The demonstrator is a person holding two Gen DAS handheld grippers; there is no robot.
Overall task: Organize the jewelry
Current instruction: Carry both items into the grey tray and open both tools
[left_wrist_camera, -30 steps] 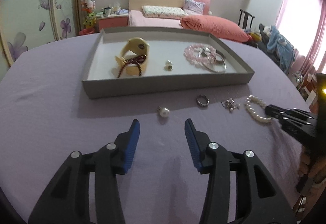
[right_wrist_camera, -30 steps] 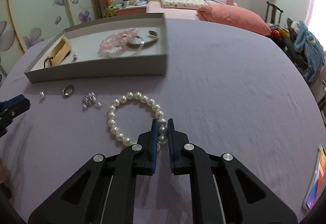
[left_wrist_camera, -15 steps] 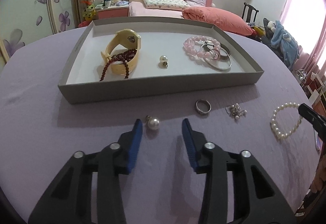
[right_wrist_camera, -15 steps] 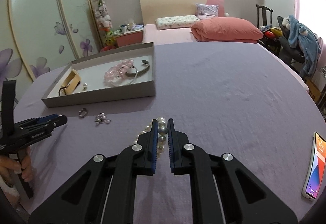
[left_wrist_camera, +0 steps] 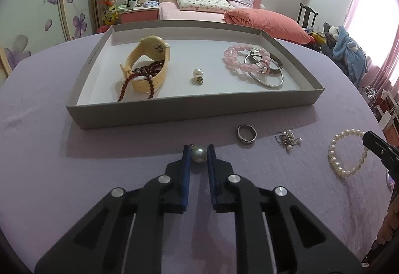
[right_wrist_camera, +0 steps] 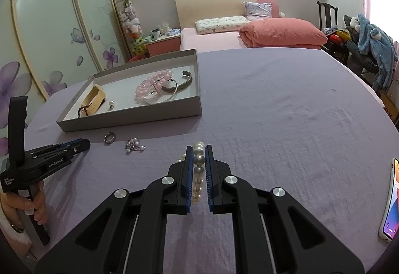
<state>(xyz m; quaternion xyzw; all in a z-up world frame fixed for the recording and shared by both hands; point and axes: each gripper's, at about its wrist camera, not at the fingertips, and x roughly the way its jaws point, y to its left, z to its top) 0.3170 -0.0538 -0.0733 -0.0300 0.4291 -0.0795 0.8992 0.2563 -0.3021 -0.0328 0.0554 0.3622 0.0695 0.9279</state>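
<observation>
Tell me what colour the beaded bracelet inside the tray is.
Pale pink, translucent beads on the beaded bracelet, clearest in the left wrist view.

In the tray (left_wrist_camera: 174,109) – watch (left_wrist_camera: 149,67) left, bangles (left_wrist_camera: 264,71) right; before it, ring (left_wrist_camera: 247,133) left of earrings (left_wrist_camera: 288,140).

The tablecloth (left_wrist_camera: 74,174) is plain lilac. The tray (left_wrist_camera: 189,111) is grey outside, white inside. In it lie a cream watch (left_wrist_camera: 149,67), a dark red bead string (left_wrist_camera: 139,74), a pink bead bracelet (left_wrist_camera: 239,59) and silver bangles (left_wrist_camera: 269,76). The pearl earring (left_wrist_camera: 198,154) and pearl bracelet (left_wrist_camera: 346,154) are white, the ring (left_wrist_camera: 247,133) silver, perhaps darker inside. Gripper pads (left_wrist_camera: 185,161) are blue.
</observation>
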